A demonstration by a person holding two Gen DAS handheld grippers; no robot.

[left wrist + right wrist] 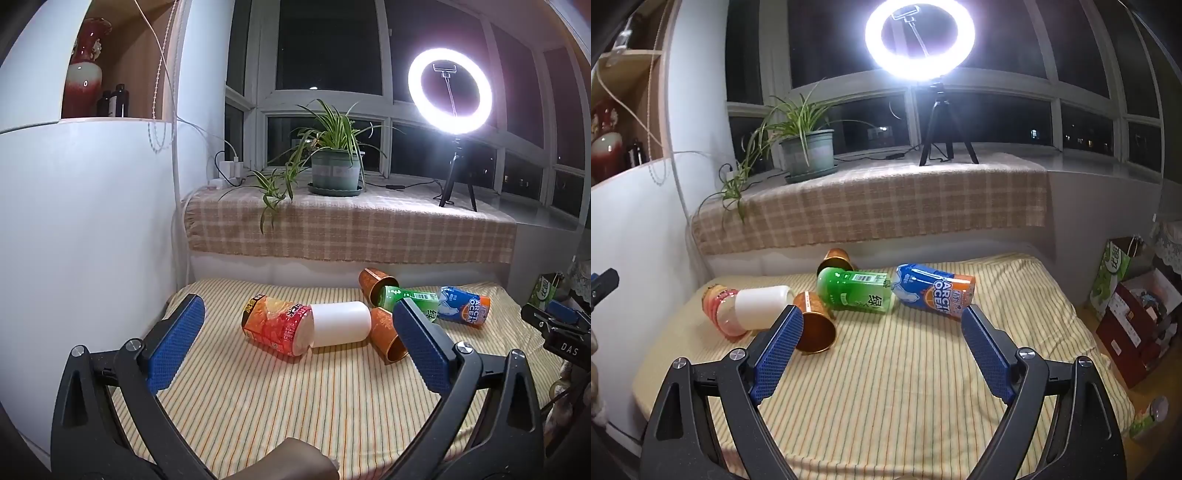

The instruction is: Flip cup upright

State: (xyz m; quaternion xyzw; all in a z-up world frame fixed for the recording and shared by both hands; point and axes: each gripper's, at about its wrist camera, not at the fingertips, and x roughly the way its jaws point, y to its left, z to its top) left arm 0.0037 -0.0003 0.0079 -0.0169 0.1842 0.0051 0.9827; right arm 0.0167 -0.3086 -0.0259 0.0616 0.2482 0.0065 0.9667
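Observation:
Several cups lie on their sides on a striped cloth table (pixel 280 406). A red printed cup (pixel 275 328) has a white cup (pixel 340 323) against it. A copper cup (pixel 386 338) lies beside the white one, another copper cup (pixel 375 282) behind. A green cup (pixel 410 297) and a blue Arctic Ocean cup (pixel 463 304) lie to the right. My left gripper (pixel 297 332) is open and empty, short of the cups. My right gripper (pixel 882 328) is open and empty, near the green cup (pixel 857 291), blue cup (pixel 934 291) and near copper cup (pixel 816 321).
A raised ledge with a checked cloth (pixel 351 229) runs behind the table, holding a potted plant (pixel 334 166) and a ring light on a tripod (pixel 450 92). A white cabinet (pixel 85 221) stands at the left. Boxes and bags (pixel 1134 295) sit on the floor at the right.

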